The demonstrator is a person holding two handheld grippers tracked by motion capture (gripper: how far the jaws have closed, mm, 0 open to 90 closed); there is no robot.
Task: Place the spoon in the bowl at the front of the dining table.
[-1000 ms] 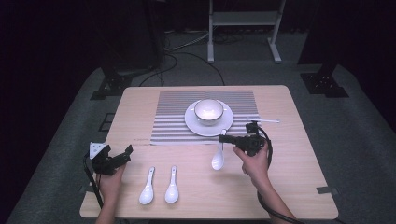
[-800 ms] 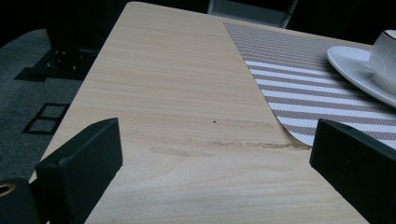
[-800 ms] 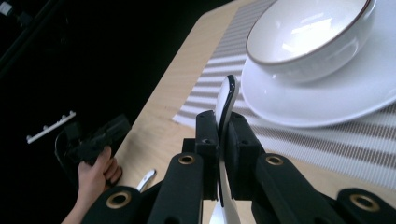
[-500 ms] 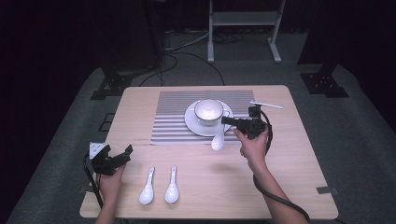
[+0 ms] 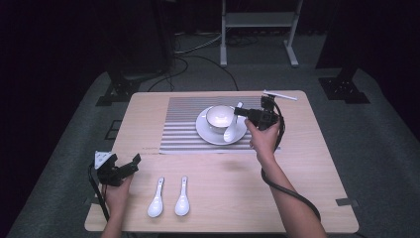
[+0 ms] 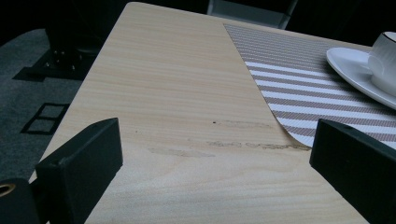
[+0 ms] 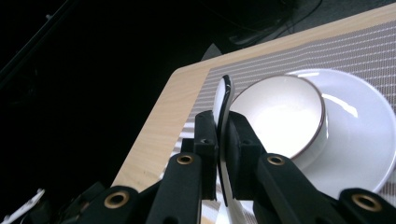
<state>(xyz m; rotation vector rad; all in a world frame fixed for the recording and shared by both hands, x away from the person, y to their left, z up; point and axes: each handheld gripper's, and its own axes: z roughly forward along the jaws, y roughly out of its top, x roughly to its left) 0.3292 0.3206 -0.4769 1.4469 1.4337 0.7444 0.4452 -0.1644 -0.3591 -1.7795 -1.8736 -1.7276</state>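
Left claw (image 5: 130,165): wide open, empty, low over the worktop's (image 5: 148,124) left front part.
Two white china spoons (image 5: 169,197): side by side on the wooden worktop, near the front edge.
White round bowl (image 5: 220,117): on a white saucer (image 5: 208,134), on the striped mat (image 5: 178,131).
Right claw (image 5: 239,112): closed on a white china spoon (image 5: 232,130), above the saucer's right side, just beside the bowl.

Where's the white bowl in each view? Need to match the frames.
High view: bowl on its plate, centre, far half of the table.
Left gripper view: bowl cut off at the upper right edge.
Right gripper view: bowl centre-right, behind the held spoon.
Shared landmark: striped placemat.
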